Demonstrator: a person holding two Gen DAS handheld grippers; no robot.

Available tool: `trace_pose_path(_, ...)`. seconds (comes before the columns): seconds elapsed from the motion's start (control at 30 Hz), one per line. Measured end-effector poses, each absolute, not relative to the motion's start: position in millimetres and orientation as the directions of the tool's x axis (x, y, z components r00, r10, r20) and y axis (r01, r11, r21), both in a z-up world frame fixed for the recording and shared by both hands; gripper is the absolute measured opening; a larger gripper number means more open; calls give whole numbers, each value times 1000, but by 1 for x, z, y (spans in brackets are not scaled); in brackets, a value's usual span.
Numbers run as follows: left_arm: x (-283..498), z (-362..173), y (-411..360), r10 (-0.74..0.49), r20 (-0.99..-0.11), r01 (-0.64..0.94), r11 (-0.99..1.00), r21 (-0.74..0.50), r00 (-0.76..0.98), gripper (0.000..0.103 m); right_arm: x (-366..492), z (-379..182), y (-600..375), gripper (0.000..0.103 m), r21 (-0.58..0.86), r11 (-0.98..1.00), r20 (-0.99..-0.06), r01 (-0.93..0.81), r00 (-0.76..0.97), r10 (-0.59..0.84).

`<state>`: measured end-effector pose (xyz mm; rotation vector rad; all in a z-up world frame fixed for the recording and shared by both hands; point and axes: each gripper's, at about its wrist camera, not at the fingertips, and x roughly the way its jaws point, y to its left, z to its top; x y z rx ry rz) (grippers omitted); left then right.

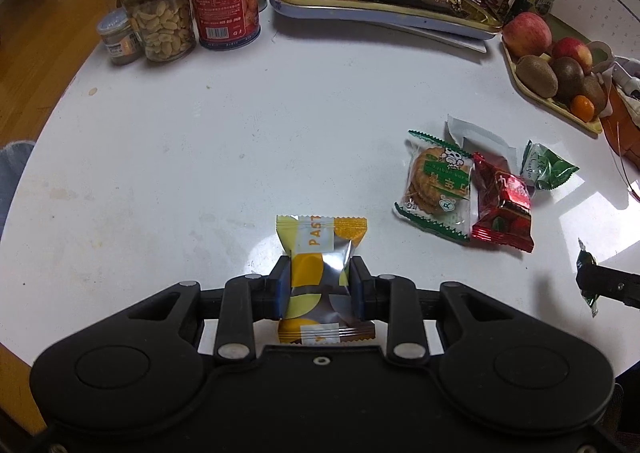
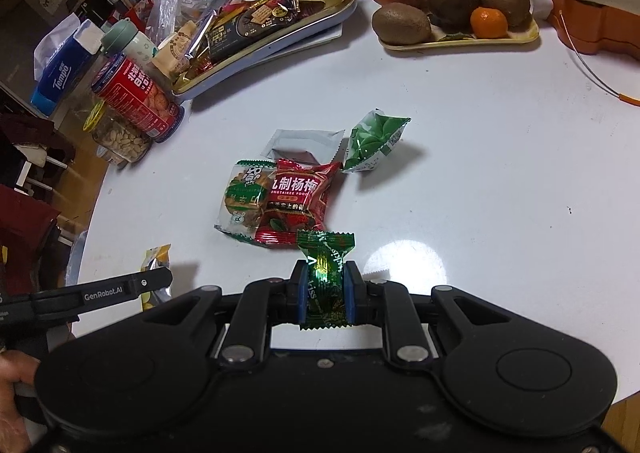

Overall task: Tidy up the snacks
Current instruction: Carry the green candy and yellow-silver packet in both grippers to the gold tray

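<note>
Yellow-and-silver foil pastry packet clamped between the pads of the left claw, lifted above the white surface. Shiny green foil candy pinched in the right claw, likewise off the surface. Just ahead of the right claw: red plum packet overlapping clear green-edged biscuit packet, silver sachet and green pouch beyond. Farther ahead, gold-lined snack tray.

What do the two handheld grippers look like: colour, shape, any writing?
Both the left gripper and the right gripper have matte black bodies with rounded lobes, silver rivets on linkage bars, and blue pads inside the fingers. White "GenRobot.AI" lettering marks the left one's side.
</note>
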<state>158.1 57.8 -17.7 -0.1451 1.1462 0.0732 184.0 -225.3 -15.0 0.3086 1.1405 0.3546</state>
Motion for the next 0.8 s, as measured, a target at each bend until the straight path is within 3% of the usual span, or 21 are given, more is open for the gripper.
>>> trace_pose_path(0.8,98,18,30,18,-888,-100,994,-32,459,38,96,27,-234,20,537,829,-734,-158,398,551)
